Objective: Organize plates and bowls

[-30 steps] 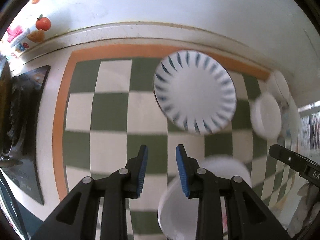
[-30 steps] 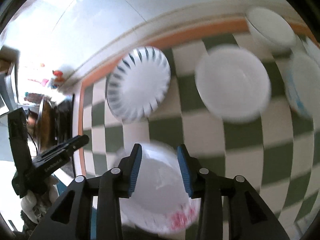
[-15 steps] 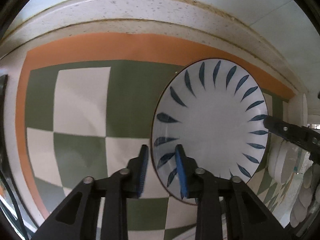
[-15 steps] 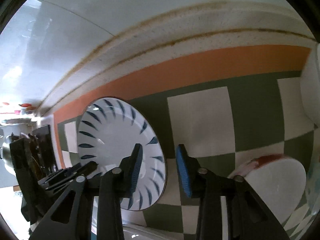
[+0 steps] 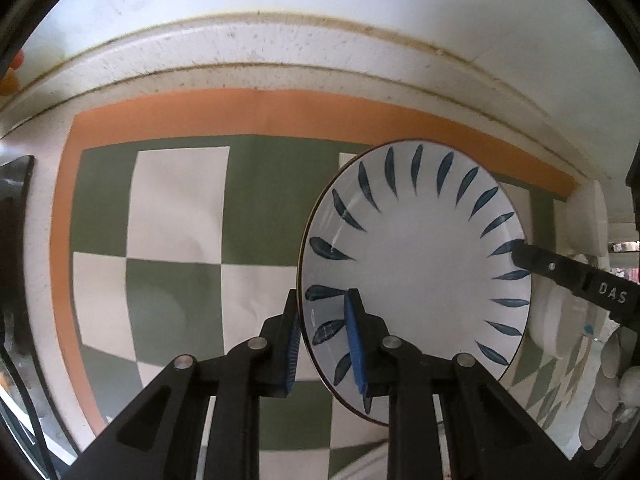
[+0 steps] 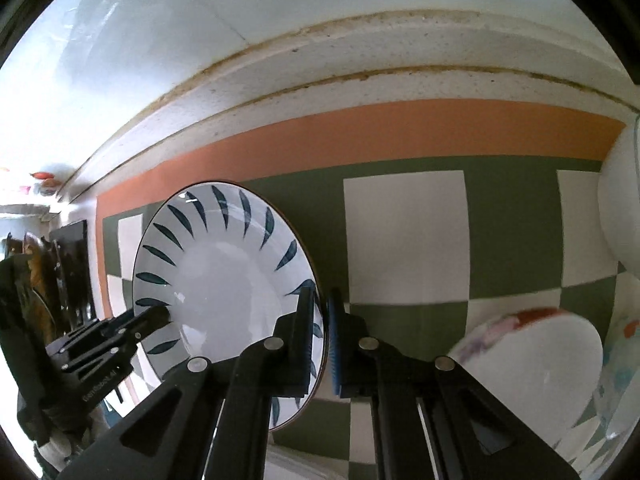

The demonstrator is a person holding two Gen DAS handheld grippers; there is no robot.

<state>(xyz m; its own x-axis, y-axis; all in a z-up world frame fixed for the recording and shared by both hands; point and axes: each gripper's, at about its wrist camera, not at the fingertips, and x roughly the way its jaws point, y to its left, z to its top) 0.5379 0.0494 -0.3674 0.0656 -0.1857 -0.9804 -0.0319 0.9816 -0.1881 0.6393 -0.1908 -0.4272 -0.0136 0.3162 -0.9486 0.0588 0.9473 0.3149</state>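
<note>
A white plate with dark blue leaf strokes (image 5: 416, 264) (image 6: 224, 280) lies on the green and white checked mat (image 5: 176, 200) (image 6: 404, 240). My left gripper (image 5: 322, 294) points down over the plate's left rim, one finger outside it and one inside, and its jaws are closing with plate surface still showing between the pads. My right gripper (image 6: 321, 292) is shut on the opposite rim, which is pinched between its blue pads. Each gripper shows in the other's view: the right gripper (image 5: 520, 250) and the left gripper (image 6: 160, 314).
A white bowl with a red floral rim (image 6: 532, 352) sits just right of my right gripper, with a plain white bowl (image 6: 620, 208) behind it. More white dishes (image 5: 560, 320) stand beyond the plate. The speckled wall ledge (image 5: 320, 48) runs along the back, and a black hob (image 6: 72, 264) lies at far left.
Both grippers came down onto the blue-leaf plate from opposite sides. The right one closed on its rim; the left one's jaws narrowed around the other rim.
</note>
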